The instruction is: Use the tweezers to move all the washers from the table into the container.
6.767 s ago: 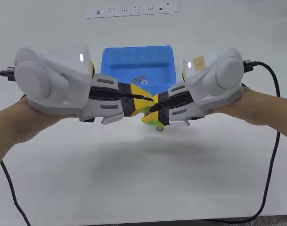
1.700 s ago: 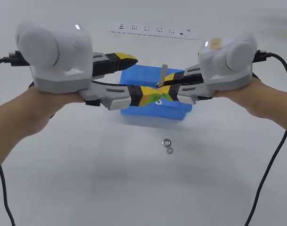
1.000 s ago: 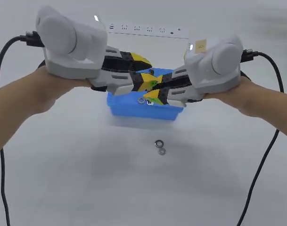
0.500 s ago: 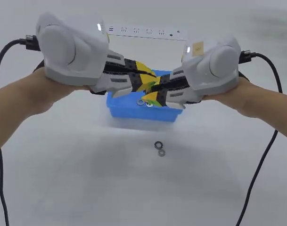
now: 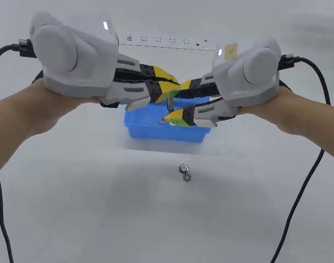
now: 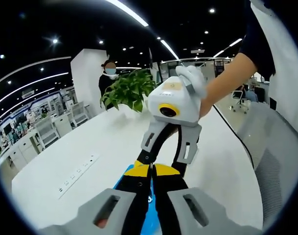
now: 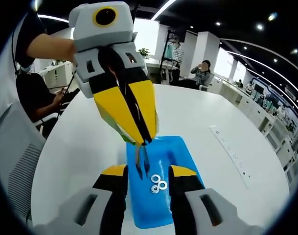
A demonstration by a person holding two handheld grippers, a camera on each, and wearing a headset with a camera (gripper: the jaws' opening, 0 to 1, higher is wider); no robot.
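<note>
The left gripper (image 7: 144, 139) enters the right gripper view from the upper left. Its yellow jaws are closed on the upper part of the tweezers (image 7: 141, 159), holding them with the tips pointing down into the blue container (image 7: 174, 152). This grip carries the tool and aims it.

The right gripper (image 7: 149, 172) has its jaws well apart, one on each side of the tweezer legs, and grips nothing. This placement probably lets it pinch the legs together to pick up a washer. With the jaws apart, the legs spring open, which suits a release over the container.

Three washers (image 7: 158, 185) lie together on the container floor, just beside the tweezer tips. Whether the tips touch them cannot be told.

In the head view, both grippers meet above the container, which stands on the white table (image 5: 101, 208). Two more washers (image 5: 184, 172) lie on the table, touching or nearly so, near the container's front wall. The task is judged partly complete, and these two are the next pickups.
</note>
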